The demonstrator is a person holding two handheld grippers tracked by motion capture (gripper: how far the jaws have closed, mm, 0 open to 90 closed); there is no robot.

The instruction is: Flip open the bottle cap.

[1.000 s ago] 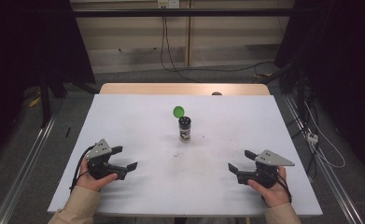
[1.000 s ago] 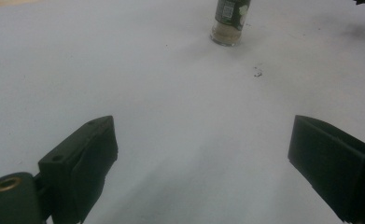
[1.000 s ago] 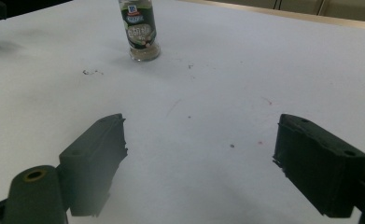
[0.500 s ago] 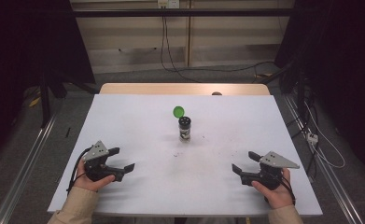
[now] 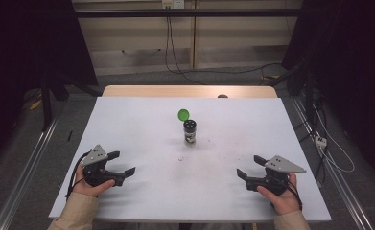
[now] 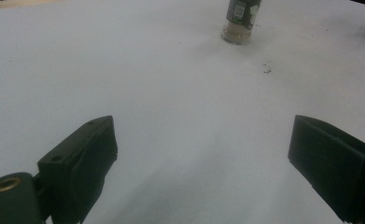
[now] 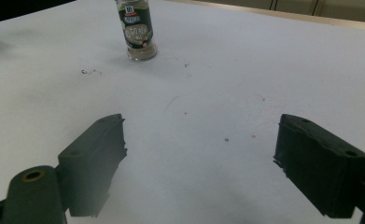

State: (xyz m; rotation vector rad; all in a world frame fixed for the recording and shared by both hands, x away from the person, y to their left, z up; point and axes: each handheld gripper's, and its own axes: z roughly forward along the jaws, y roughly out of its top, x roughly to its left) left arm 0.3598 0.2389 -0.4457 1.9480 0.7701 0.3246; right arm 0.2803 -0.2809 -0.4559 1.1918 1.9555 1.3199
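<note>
Spice jar (image 7: 137, 29) upright on white table (image 7: 245, 70), tongs (image 7: 199, 163) apart, empty

Evenly lit from above on the white table (image 5: 142, 124), dark at both sides of the high view. Soft, faint shadows only; no hard glare. Slightly grainy, muted colour. In the left gripper view, blurred near edges on the black pads (image 6: 84, 163); spice jar (image 6: 240, 21) soft. Sharper label on that jar in the right gripper view, smeared lower corners.
</note>
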